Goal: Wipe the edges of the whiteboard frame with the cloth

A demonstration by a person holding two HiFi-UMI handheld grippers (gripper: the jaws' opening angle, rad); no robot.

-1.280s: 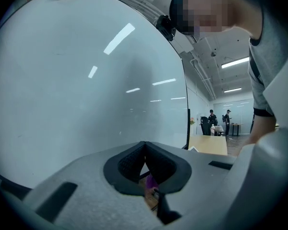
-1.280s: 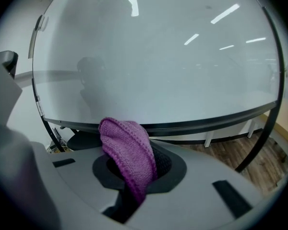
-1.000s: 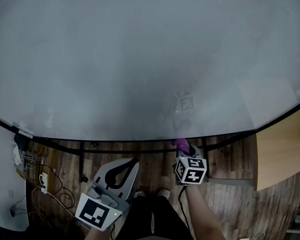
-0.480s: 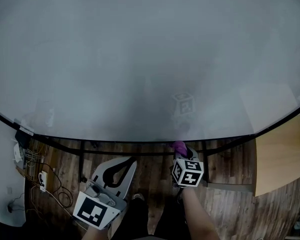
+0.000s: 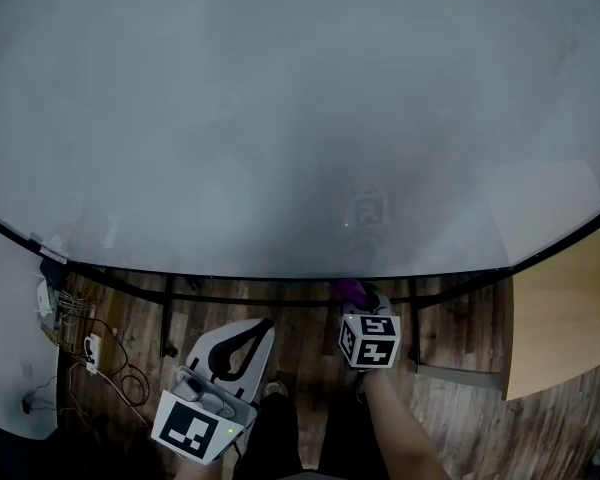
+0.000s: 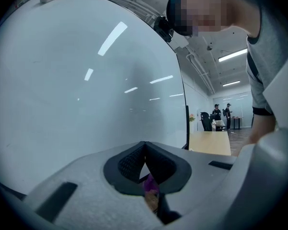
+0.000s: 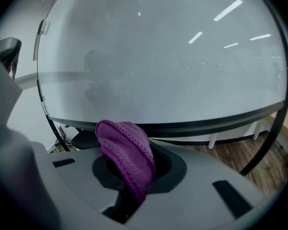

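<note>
Right gripper (image 7: 134, 171): clenched on purple knitted cloth (image 7: 127, 152)
Cloth: by black bottom whiteboard frame edge (image 7: 206, 123), contact unclear
Left gripper (image 6: 144, 150): jaws together, empty, held low
Progress: likely mid bottom-edge pass; other edges probably left

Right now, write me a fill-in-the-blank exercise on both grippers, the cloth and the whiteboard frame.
1. The right gripper is shut on a knitted cloth coloured ____.
2. The left gripper is shut and holds ____.
3. The cloth is held close to the ____ edge of the black whiteboard frame.

Missing words: purple; nothing; bottom.
</note>
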